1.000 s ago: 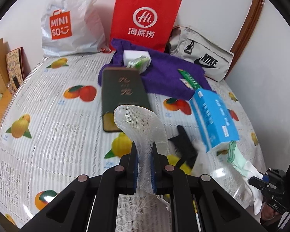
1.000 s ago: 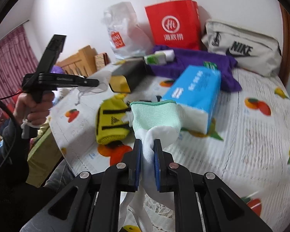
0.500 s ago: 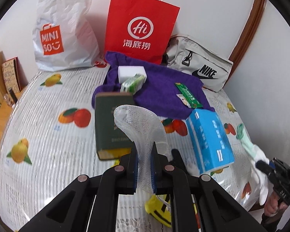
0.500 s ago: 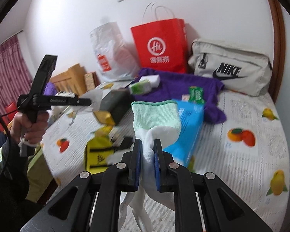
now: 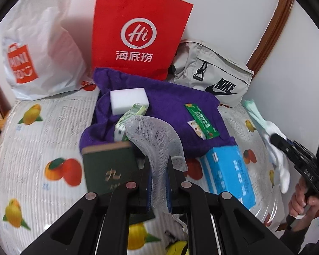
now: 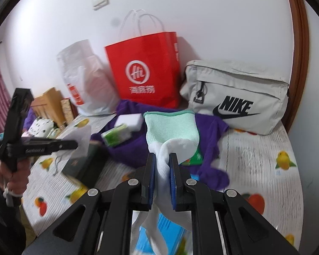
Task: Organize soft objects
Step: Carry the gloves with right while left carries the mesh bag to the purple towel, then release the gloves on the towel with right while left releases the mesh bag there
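My left gripper (image 5: 158, 170) is shut on a white mesh pouch (image 5: 155, 140), held above the table. My right gripper (image 6: 162, 165) is shut on a white glove with a mint-green cuff (image 6: 171, 127), also held in the air; it shows at the right of the left wrist view (image 5: 274, 140). A purple cloth (image 5: 170, 110) lies near the back of the table with a white sponge (image 5: 128, 99), a green tissue pack (image 5: 127, 121) and a green sachet (image 5: 202, 121) on it. A yellow and black soft item (image 5: 176, 247) peeks out at the bottom.
A red paper bag (image 5: 138, 34), a white Miniso bag (image 5: 38, 48) and a grey Nike bag (image 5: 212, 76) stand along the back wall. A dark green box (image 5: 108, 167) and a blue tissue box (image 5: 229, 174) lie on the fruit-print tablecloth (image 5: 38, 140).
Both grippers have moved forward toward the back of the table and risen, each still holding its item. The bags and purple cloth now look closer.
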